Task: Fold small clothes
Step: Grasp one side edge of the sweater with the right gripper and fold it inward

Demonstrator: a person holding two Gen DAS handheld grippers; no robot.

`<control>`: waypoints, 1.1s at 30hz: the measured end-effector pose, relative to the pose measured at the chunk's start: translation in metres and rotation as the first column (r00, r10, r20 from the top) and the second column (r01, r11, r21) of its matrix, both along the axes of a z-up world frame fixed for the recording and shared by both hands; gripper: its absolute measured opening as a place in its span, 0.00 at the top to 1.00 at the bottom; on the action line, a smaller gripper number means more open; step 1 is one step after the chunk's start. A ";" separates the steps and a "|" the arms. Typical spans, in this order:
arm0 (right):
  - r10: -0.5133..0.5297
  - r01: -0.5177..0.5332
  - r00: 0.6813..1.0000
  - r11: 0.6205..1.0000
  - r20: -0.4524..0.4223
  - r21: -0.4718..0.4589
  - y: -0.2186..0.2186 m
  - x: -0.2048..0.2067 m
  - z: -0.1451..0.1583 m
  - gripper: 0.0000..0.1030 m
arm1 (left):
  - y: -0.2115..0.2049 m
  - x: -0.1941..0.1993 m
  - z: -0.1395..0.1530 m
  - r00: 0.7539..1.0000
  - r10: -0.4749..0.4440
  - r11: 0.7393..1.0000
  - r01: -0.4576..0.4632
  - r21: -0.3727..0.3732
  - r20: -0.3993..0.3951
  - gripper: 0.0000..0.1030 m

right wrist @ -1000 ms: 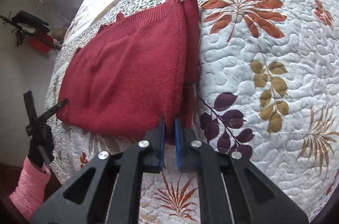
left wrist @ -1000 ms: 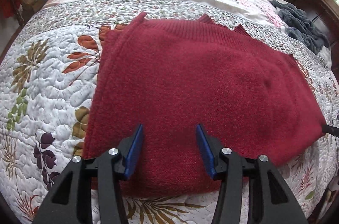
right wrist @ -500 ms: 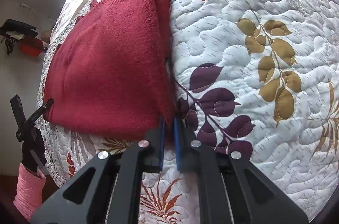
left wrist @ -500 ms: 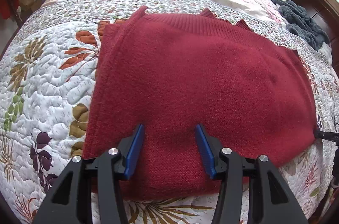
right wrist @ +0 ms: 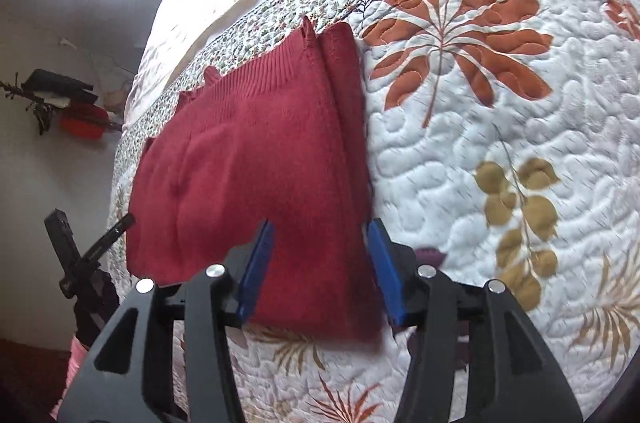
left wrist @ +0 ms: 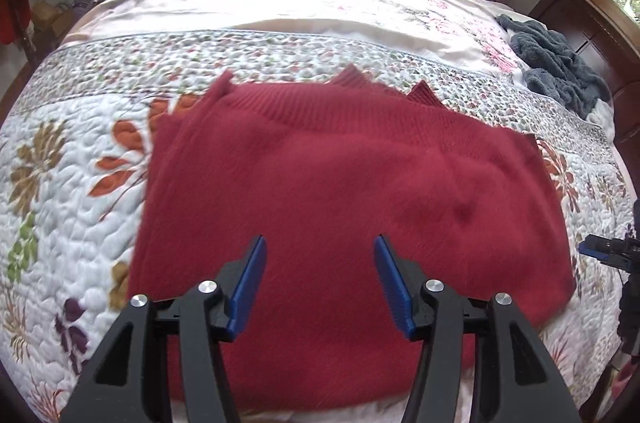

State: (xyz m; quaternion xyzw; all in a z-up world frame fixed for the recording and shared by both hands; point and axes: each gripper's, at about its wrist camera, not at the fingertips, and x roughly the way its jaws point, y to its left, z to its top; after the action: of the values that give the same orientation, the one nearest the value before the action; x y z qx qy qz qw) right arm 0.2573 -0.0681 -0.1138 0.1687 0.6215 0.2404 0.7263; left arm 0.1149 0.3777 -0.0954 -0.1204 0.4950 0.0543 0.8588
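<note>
Garment: the dark red knitted sweater [left wrist: 344,207] lies folded into a rough rectangle on the white quilted bedspread with leaf print [right wrist: 500,127], ribbed hem edge toward the far side of the bed. 2 cuff points stick out past that far edge.

Right gripper [right wrist: 320,263]: fingers wide apart, nothing between them. 0.5 s ago they were pressed nearly together at the sweater's right near corner. The corner now lies flat on the bedspread below the open fingers.

Left gripper [left wrist: 320,283]: fingers wide apart, as at 1.0 s ago, hovering above the near edge of the sweater. No cloth is held.

Change: the right gripper has let go of the fold edge and both views sit a little farther back from the sweater than before.

Meaning for the task: the last fold appears laid down and released. The right side shows 2 stacked layers, roughly aligned.

Remaining work (judgement): either 1 more fold across the width or smoothing of the small dimple on the upper layer. Loose knit may spring back at the released corner.

Other items: a crumpled grey-blue fleece cloth [left wrist: 560,63] lies well apart, at the far right of the bed.
</note>
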 end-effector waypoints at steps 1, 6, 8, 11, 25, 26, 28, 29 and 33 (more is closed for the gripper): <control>0.000 0.000 1.000 1.000 -0.016 0.008 0.002 0.006 -0.005 0.51 | -0.002 0.005 -0.003 1.000 0.000 1.000 0.000 -0.005 -0.006 0.45; -0.022 0.022 0.997 1.000 -0.077 0.009 0.011 0.021 -0.031 0.51 | -0.006 0.023 -0.017 0.999 0.005 1.000 -0.006 -0.005 -0.037 0.45; -0.039 0.043 0.994 0.998 -0.102 0.045 0.009 0.024 -0.039 0.51 | -0.004 0.028 -0.025 0.998 0.012 1.000 -0.013 -0.020 -0.058 0.45; -0.060 0.070 0.990 0.994 -0.128 0.081 0.009 0.029 -0.050 0.53 | 0.000 0.030 -0.037 0.996 0.020 0.999 -0.022 -0.029 -0.085 0.45; -0.085 0.095 0.989 0.993 -0.121 0.077 0.008 0.028 -0.064 0.77 | 0.005 0.028 -0.048 0.998 0.008 0.999 -0.011 -0.045 -0.068 0.42; -0.086 0.095 0.989 0.993 -0.119 0.075 0.008 0.028 -0.065 0.77 | 0.005 0.028 -0.048 0.998 0.008 0.999 -0.011 -0.046 -0.067 0.42; -0.092 0.101 0.989 0.992 -0.119 0.071 0.007 0.027 -0.065 0.77 | 0.006 0.028 -0.049 0.998 0.008 0.999 -0.011 -0.053 -0.068 0.42; -0.096 0.105 0.988 0.992 -0.121 0.068 0.008 0.027 -0.065 0.77 | 0.006 0.029 -0.049 0.998 0.009 0.998 -0.012 -0.056 -0.068 0.42; -0.124 0.129 0.982 0.991 -0.142 0.025 0.015 0.029 -0.057 0.82 | 0.008 0.028 -0.046 0.997 0.018 0.997 -0.023 -0.072 -0.072 0.42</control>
State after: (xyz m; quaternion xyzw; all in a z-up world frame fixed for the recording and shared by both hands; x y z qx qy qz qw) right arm 0.2861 -0.0533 -0.1706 0.2368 0.6549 0.1917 0.6916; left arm 0.1426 0.3856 -0.1412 -0.1546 0.5257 0.0495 0.8350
